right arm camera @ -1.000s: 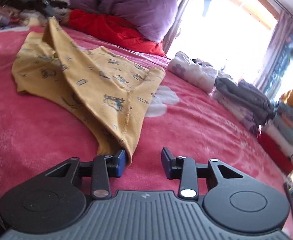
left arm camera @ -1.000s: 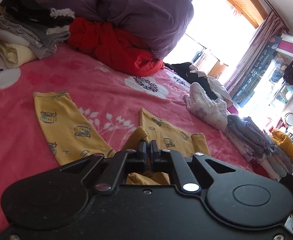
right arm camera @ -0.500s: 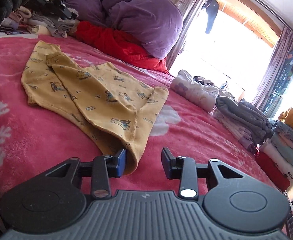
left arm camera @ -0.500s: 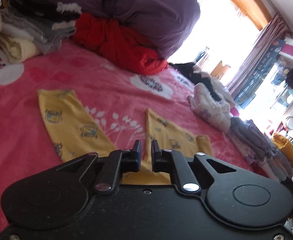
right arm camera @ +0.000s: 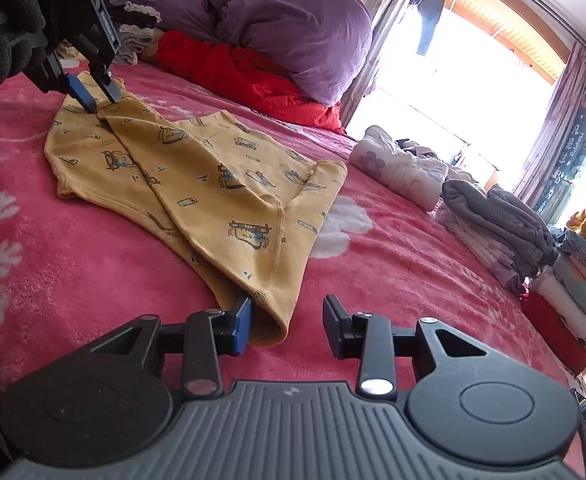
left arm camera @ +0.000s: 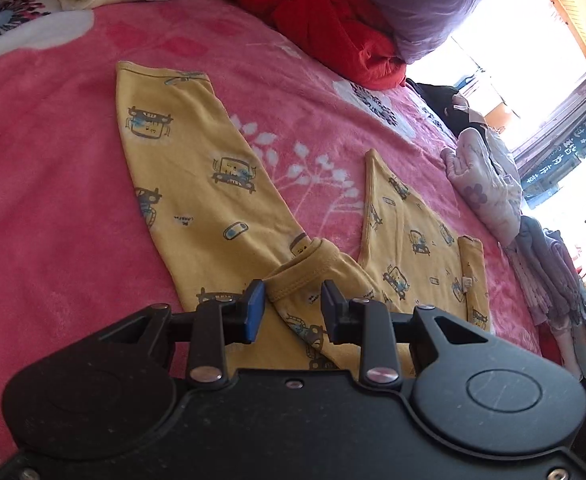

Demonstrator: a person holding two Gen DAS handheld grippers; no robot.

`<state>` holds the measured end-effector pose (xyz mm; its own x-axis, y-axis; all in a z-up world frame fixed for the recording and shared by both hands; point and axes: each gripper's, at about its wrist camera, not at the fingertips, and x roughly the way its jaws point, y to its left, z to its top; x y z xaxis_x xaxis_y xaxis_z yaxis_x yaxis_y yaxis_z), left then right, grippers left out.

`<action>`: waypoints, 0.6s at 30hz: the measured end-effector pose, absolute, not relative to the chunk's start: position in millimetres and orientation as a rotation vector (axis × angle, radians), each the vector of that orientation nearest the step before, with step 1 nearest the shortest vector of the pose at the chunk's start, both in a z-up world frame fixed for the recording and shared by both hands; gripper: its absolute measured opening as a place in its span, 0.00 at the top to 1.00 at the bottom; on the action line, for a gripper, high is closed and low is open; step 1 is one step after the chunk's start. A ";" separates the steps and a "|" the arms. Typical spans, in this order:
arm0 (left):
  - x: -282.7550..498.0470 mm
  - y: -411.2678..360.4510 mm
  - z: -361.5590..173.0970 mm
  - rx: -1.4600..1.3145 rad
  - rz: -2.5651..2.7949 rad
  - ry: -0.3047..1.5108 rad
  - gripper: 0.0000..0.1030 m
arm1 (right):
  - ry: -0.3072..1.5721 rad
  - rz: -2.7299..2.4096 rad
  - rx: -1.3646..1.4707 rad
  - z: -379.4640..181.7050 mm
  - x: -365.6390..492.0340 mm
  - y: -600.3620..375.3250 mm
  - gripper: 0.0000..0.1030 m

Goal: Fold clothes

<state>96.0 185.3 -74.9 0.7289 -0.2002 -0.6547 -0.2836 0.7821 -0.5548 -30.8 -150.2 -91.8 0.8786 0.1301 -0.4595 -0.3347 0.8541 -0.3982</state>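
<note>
garment: yellow printed top flat on pink blanket, part-folded
L grip: jaws just been opening; cuff between, not pinched
R grip: jaws apart; hem beside one pad
risk: loose cuff may spring back; fold undone

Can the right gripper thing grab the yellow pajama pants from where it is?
Probably yes. The right hand-held gripper is open, and the yellow pants' near corner already lies just inside its left finger, with only pink blanket around.
</note>
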 end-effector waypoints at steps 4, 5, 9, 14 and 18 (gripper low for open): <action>93.9 188.4 -72.5 -0.711 0.074 0.740 0.67 | 0.444 0.265 -0.452 -90.6 -28.8 -153.4 0.69; 93.8 189.4 -72.9 -0.711 0.085 0.737 0.65 | 0.449 0.265 -0.449 -91.2 -28.2 -153.7 0.69; 97.1 183.3 -71.7 -0.673 0.061 0.728 0.70 | 0.459 0.265 -0.447 -93.1 -26.9 -153.3 0.70; 98.5 172.5 -67.0 -0.575 0.052 0.709 0.98 | 0.456 0.258 -0.461 -94.6 -26.1 -150.7 0.70; 95.2 175.9 -53.5 -0.623 0.003 0.626 0.98 | 0.425 0.241 -0.488 -92.8 -28.1 -149.4 0.70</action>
